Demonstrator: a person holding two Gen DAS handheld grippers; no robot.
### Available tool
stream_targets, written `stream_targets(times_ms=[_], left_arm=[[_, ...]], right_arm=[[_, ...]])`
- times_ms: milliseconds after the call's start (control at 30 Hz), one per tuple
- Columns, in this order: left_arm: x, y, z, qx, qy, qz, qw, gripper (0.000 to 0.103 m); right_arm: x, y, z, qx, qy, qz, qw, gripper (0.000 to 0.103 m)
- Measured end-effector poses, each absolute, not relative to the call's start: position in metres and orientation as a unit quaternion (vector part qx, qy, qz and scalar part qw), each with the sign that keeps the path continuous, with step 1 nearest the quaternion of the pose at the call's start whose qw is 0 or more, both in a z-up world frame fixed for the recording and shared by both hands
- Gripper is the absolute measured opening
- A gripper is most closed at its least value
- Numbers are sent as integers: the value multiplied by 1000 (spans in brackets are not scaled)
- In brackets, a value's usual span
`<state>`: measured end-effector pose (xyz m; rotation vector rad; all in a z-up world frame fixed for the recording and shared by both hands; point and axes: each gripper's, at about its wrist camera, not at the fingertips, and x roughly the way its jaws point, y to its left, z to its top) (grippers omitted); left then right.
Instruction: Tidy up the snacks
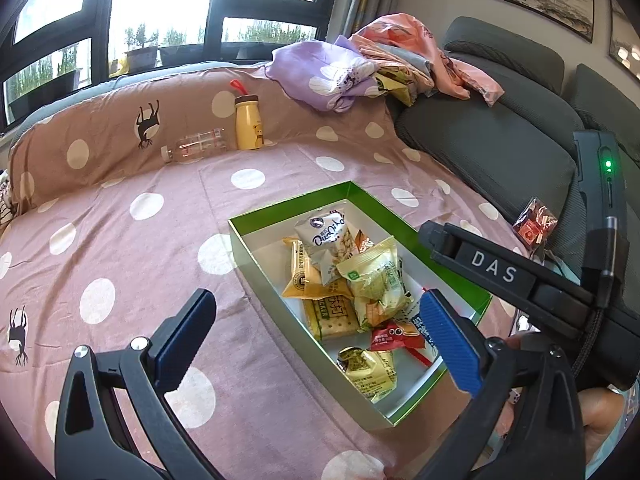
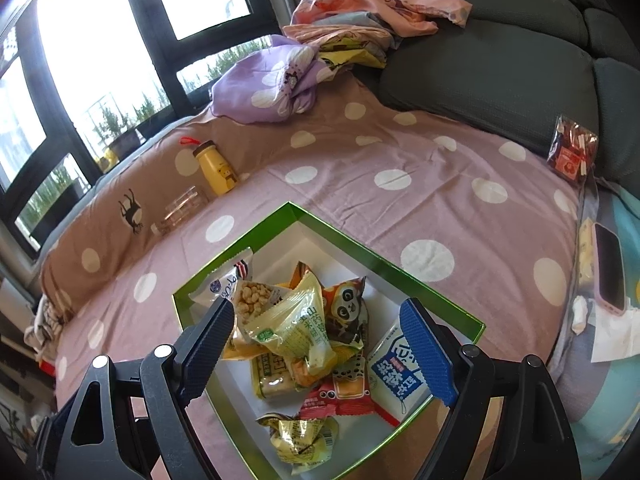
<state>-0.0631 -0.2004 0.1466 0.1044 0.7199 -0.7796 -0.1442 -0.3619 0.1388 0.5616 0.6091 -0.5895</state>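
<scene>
Left wrist view: left gripper [image 1: 320, 332] spread wide, blue ribbed pads holding nothing, hovering over green-rimmed box [image 1: 276, 276]. Box rectangular, white inside, long axis running from near-right to far-left across the dotted pink sheet [image 1: 120, 240]; crinkly foil snack packets [image 1: 352, 284] heaped within.

Right wrist view: right gripper [image 2: 320, 348] likewise spread wide and empty above the packets. Red snack bag [image 2: 572, 152] lies apart, against grey sofa cushion [image 2: 500, 80].

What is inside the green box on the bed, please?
The green box holds a pile of snack packets: a yellow-green packet on top, a blue-white packet, a red packet. Packets beneath the pile are partly hidden.
</scene>
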Motion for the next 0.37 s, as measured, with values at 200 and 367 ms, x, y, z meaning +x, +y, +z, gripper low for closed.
stream_targets(times_ms=[200, 367], left_arm=[[-62, -195, 146, 46, 346, -369, 861, 102], [-63, -191, 146, 45, 347, -370, 860, 102]], right_arm=[[-142, -355, 141, 255, 294, -288, 875, 85], [-141, -351, 143, 246, 297, -290, 876, 85]])
